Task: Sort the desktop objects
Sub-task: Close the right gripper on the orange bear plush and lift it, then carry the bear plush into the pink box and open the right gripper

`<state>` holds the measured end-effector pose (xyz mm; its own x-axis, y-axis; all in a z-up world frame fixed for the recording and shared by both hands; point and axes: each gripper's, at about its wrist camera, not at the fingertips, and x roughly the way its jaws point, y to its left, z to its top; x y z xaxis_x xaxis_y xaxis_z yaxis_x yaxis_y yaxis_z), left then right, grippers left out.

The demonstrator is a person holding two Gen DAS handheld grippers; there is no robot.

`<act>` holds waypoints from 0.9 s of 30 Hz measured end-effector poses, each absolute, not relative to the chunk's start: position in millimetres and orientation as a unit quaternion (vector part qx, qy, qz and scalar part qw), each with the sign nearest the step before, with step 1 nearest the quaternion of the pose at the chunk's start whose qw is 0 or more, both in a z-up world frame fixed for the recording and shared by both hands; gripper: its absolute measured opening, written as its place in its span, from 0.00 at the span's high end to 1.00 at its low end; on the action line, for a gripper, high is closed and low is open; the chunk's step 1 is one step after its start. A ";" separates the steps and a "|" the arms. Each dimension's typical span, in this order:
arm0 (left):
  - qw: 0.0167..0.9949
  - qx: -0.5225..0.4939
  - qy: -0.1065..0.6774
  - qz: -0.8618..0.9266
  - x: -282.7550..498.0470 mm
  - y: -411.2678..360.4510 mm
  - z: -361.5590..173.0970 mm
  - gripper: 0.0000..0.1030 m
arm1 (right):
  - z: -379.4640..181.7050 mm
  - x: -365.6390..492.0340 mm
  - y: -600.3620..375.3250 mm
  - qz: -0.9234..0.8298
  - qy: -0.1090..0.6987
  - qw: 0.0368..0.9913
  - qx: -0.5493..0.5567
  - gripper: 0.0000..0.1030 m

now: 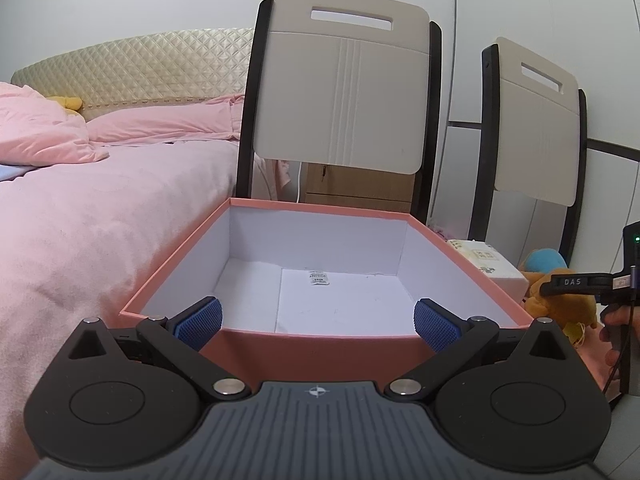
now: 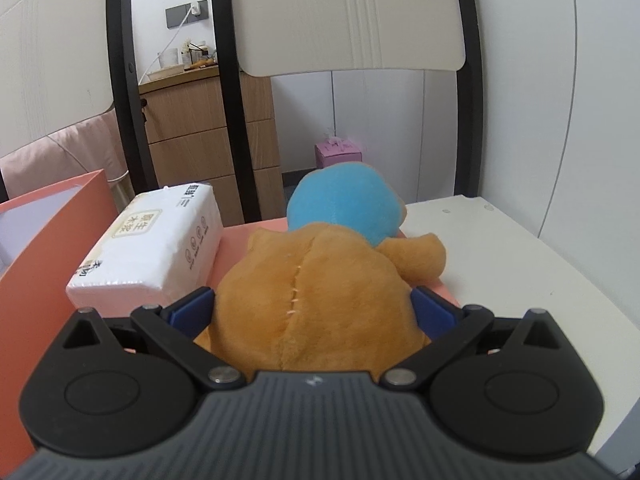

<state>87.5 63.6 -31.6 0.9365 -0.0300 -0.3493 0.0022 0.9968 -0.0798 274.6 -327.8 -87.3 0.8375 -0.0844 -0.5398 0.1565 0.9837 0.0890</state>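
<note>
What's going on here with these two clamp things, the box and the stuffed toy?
A person is tidying a table using a hand-held gripper in each hand. The right gripper has its fingers around an orange plush toy with a blue head, which lies beside a white tissue pack. The left gripper is open and holds nothing, at the near wall of an open pink box, empty except for a small packet.

My left hand-held gripper has black linkage arms, silver pivot screws, blue textured pads, and a ribbed grey body.

pink bed, two chairs
</note>
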 end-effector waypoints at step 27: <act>0.986 -0.050 0.159 0.011 80.3 76.8 -18.5 0.00 | 59.0 245.6 -223.3 0.079 0.176 0.980 0.041 0.26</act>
